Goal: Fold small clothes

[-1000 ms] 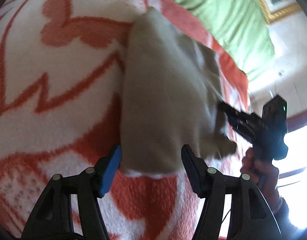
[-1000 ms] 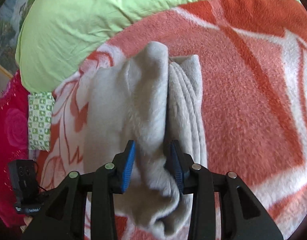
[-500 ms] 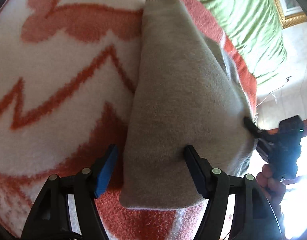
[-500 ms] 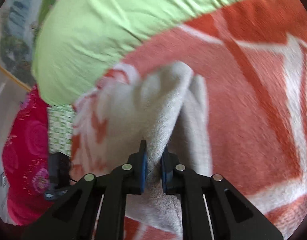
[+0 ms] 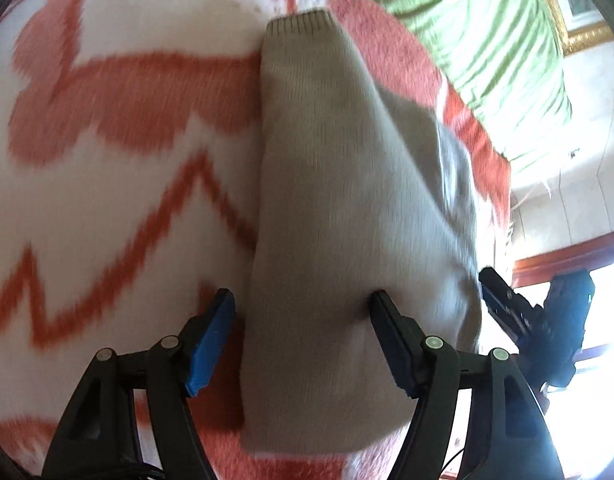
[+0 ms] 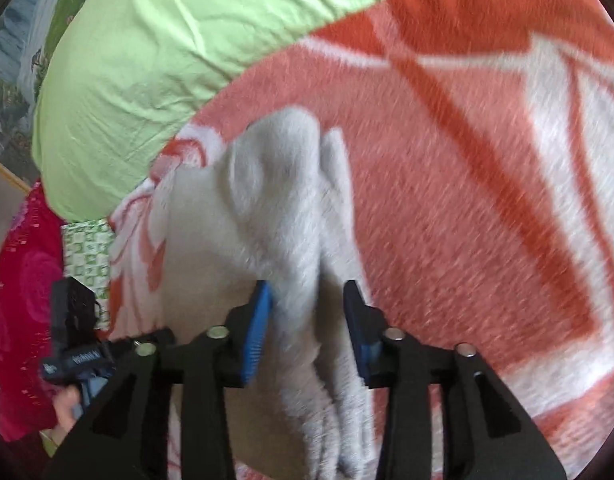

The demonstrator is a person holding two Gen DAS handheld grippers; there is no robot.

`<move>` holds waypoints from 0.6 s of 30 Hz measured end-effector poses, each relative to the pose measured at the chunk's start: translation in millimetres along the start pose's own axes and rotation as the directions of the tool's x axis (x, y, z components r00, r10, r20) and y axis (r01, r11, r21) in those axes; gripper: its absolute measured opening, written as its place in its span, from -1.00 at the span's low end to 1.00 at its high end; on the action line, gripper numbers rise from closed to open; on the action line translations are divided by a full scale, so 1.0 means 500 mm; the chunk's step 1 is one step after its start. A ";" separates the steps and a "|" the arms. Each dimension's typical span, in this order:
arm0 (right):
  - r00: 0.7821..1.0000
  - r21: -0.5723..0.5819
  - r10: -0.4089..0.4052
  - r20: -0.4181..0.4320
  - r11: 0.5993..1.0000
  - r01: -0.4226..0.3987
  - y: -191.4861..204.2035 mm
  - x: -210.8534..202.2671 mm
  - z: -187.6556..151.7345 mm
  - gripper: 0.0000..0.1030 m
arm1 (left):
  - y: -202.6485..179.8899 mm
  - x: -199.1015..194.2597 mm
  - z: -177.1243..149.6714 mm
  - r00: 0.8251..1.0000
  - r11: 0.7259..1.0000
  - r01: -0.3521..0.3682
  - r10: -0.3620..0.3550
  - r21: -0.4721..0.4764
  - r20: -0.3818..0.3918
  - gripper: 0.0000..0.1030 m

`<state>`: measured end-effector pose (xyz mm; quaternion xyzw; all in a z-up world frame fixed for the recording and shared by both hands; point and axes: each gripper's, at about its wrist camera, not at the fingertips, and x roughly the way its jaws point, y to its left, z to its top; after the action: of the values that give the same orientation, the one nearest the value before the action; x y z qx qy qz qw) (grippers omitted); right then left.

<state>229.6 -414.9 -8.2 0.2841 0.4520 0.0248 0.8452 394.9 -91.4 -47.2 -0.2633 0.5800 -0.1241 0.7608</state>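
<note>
Beige knitted garment (image 5: 339, 248), folded into a long narrow shape, lying on a white and orange patterned blanket (image 5: 119, 184) spread over a bed. Left wrist view: the ribbed edge of the garment points away from the camera, and its near end lies between the fingers of the left hand-held gripper (image 5: 303, 336). The jaws of this gripper stand wide apart. The blue-padded finger (image 5: 209, 344) sits just beside the garment's left edge without pressing it; the other finger lies over the cloth, and contact there cannot be told. The right hand-held gripper (image 5: 507, 300) appears at the garment's right edge, dark against a bright window (image 5: 595, 360).

Right wrist view: the garment (image 6: 267, 220) shows as a bunched, pale grey fold, and a ridge of it runs down between the fingers of the right hand-held gripper (image 6: 307, 328). Its jaws have just been opening and now stand apart. The blue pad (image 6: 257, 336) touches or nearly touches the ridge, while the other finger stands clear of it, so the cloth is not clamped. A light green sheet (image 6: 155, 48) lies beyond the blanket (image 6: 467, 168). A red flowered cloth (image 6: 23, 304) and a small green-patterned piece (image 6: 87, 256) lie at the left. The left hand-held gripper (image 6: 107, 352) is visible at lower left, held in a hand (image 6: 67, 404).
</note>
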 end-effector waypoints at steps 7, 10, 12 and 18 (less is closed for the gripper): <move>1.000 -0.019 -0.010 -0.010 1.000 0.010 0.017 0.086 0.088 -0.19 | 0.003 0.030 0.139 0.998 0.998 -0.028 0.031 -0.048 0.052 0.37; 0.999 -0.001 -0.003 -0.044 1.000 0.003 0.014 0.131 0.113 -0.19 | 0.018 0.055 0.184 0.998 0.997 -0.036 0.040 -0.074 0.046 0.14; 0.999 -0.002 -0.014 -0.051 1.000 0.014 0.018 0.146 0.130 -0.54 | 0.020 0.076 0.212 0.999 0.997 -0.037 0.039 -0.072 0.020 -0.34; 0.998 0.008 -0.051 -0.034 0.999 0.051 0.007 0.162 0.139 -0.72 | 0.007 0.099 0.243 0.993 0.994 -0.113 0.114 -0.007 0.030 -0.24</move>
<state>332.3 -419.7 -37.5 0.2760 0.4734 0.0061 0.8365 524.6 -81.6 -66.9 -0.2338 0.5828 -0.0751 0.7747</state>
